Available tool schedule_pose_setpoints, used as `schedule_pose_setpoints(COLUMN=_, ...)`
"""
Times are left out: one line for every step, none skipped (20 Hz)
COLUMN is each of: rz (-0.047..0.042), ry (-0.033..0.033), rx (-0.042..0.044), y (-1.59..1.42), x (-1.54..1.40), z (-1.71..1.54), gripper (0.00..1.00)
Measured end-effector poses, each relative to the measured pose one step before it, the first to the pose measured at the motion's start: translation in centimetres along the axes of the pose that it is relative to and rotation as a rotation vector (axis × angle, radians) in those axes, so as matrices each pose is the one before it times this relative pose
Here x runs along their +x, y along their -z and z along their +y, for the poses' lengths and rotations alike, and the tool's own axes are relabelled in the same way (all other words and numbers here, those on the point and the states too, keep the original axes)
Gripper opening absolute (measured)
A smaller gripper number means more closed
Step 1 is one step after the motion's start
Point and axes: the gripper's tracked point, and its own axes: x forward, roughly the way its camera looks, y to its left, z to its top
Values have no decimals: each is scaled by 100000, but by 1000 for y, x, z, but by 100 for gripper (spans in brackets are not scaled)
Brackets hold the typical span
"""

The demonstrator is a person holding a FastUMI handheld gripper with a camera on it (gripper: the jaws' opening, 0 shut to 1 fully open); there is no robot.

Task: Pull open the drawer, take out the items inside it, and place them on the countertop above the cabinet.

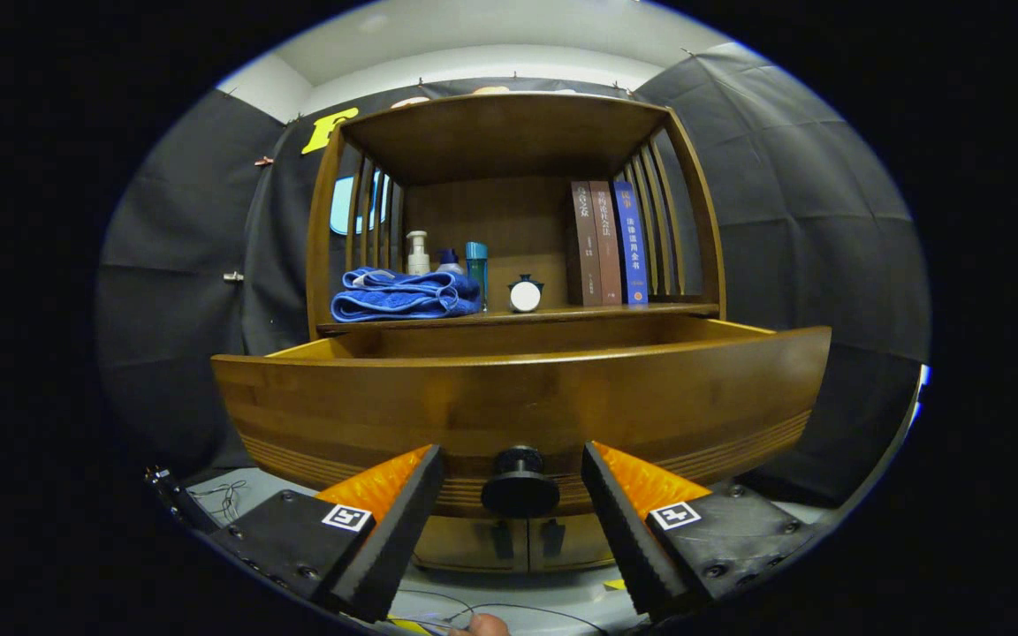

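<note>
tongs (513,508): 2 wedge-shaped fingers with ribbed inner faces, set apart on either side of the drawer knob (520,484)
mounts: flat plates with round screws
markings: 1 square black-and-white tag on each mount
cables: thin wires below the tongs

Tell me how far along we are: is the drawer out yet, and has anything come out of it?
Done: the drawer stands pulled out from the cabinet. In hand: the gripper is open, its fingers either side of the drawer knob, not pressing it. Left: emptying the drawer; its inside is hidden behind the front panel, so contents are unknown. The countertop holds a blue towel, bottles and books; whether any came from the drawer cannot be told.
</note>
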Motion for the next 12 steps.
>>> schedule_pose_setpoints(rz=2093, ry=1114, rx=-167, y=517, x=314, z=-143, gripper=98)
schedule_pose_setpoints(rz=-1059, ry=773, rx=-1046, y=134, x=92, z=-397, gripper=98)
schedule_pose_setpoints(rz=413, ry=286, rx=938, y=-186, x=-77, z=-60, gripper=98)
schedule_pose_setpoints(rz=19, ry=-22, rx=647, y=-127, x=-100, z=145, gripper=97)
schedule_pose_setpoints(rz=223, ry=103, rx=-415, y=195, x=336, z=-177, gripper=98)
schedule_pose_setpoints(rz=730, ry=126, rx=-595, y=-14, x=91, z=8, gripper=98)
schedule_pose_setpoints(rz=1084, ry=-3, rx=-124, y=-68, x=83, z=85, gripper=98)
schedule_pose_setpoints(rz=1308, ry=-170, rx=-215, y=47, x=97, z=114, gripper=99)
schedule_pose_setpoints(rz=1065, ry=-373, rx=-104, y=-68, x=272, z=75, gripper=100)
schedule_pose_setpoints(rz=890, ry=-239, rx=208, y=-81, x=323, z=-115, gripper=100)
schedule_pose_setpoints(rz=329, ry=-149, rx=290, y=-199, x=380, z=-65, gripper=99)
schedule_pose_setpoints(rz=-50, ry=2, rx=-7, y=-148, x=866, z=-9, gripper=99)
